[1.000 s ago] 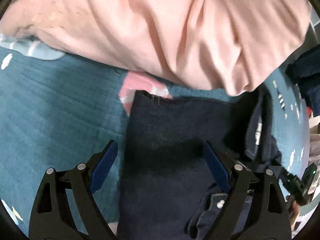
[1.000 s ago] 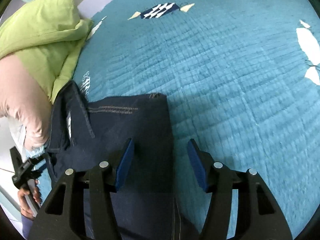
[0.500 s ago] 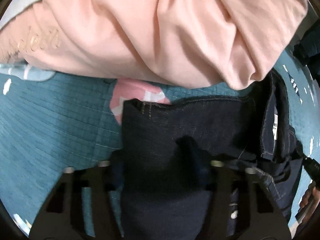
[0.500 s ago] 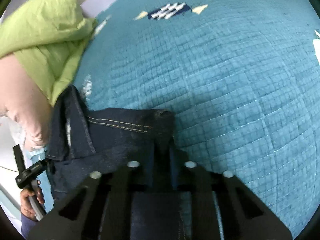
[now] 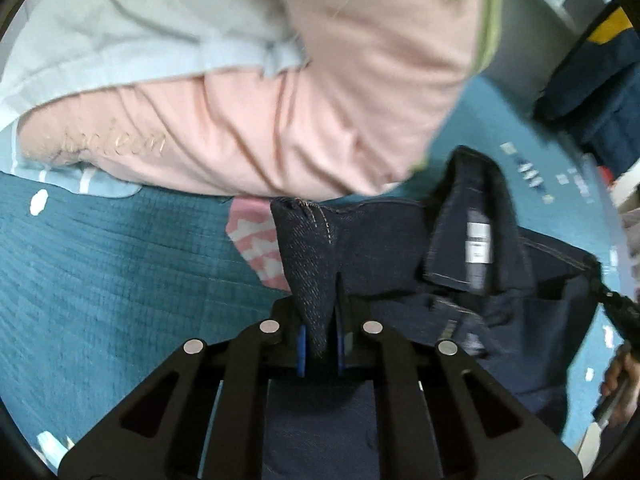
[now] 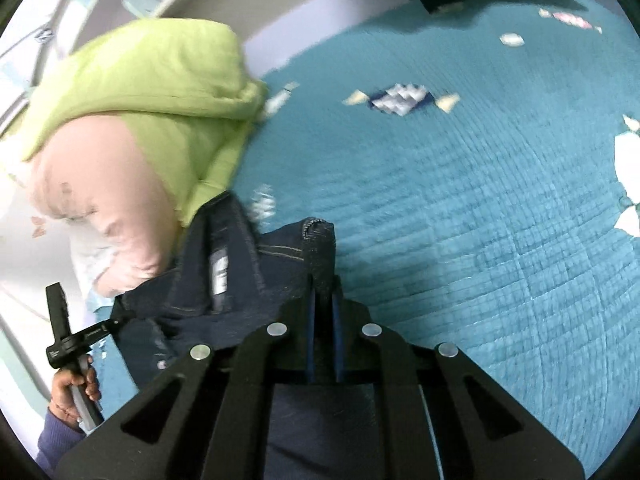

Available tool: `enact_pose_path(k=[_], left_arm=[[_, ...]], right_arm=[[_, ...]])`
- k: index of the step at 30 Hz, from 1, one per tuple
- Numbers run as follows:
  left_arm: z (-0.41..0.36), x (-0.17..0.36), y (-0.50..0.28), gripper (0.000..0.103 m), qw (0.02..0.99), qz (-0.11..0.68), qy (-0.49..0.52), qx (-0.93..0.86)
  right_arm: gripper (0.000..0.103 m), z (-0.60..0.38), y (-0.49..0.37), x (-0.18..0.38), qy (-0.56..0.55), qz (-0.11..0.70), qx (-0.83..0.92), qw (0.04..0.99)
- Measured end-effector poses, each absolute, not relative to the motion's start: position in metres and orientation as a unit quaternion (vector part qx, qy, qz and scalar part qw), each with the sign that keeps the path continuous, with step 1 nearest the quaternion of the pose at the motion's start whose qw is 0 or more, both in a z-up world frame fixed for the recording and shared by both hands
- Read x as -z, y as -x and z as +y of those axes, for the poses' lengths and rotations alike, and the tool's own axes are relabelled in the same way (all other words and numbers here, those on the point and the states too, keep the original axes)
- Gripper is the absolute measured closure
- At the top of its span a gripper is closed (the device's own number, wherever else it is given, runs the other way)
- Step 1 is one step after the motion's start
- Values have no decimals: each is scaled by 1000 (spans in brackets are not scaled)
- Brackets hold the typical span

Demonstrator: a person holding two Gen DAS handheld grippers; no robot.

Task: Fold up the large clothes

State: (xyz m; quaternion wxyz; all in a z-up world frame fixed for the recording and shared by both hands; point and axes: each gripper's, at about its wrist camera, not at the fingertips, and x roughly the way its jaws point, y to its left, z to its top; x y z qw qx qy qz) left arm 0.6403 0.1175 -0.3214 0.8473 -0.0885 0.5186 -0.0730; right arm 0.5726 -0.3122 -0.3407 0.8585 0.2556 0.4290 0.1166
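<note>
Dark blue jeans (image 5: 384,256) lie on a teal quilt (image 5: 112,264). My left gripper (image 5: 320,344) is shut on one corner of the jeans and lifts it. My right gripper (image 6: 323,344) is shut on the other corner of the same edge of the jeans (image 6: 248,276), also raised. The waistband with a white label (image 5: 478,244) is folded up between the two grippers; the label also shows in the right wrist view (image 6: 219,272).
A pile of pink (image 5: 304,112), pale blue (image 5: 132,32) and green (image 6: 144,92) clothes lies just beyond the jeans. More dark clothing (image 5: 596,92) lies at the far right. The teal quilt (image 6: 480,208) spreads to the right. A white wall (image 6: 304,4) is behind.
Both grippers were open over the jeans, then closed on the edge corners. They now lift the pinched corners off the quilt, and the waistband has bunched up between them.
</note>
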Motion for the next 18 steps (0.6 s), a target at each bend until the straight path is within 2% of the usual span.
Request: enact_pose_path(k=[12, 18], left_arm=[[165, 263, -495, 94, 865, 471, 127, 119], [184, 266, -405, 94, 851, 489, 129, 139]], right_arm=[[97, -314, -447, 267, -248, 390, -155, 873], [97, -324, -365, 267, -236, 412, -161, 865]])
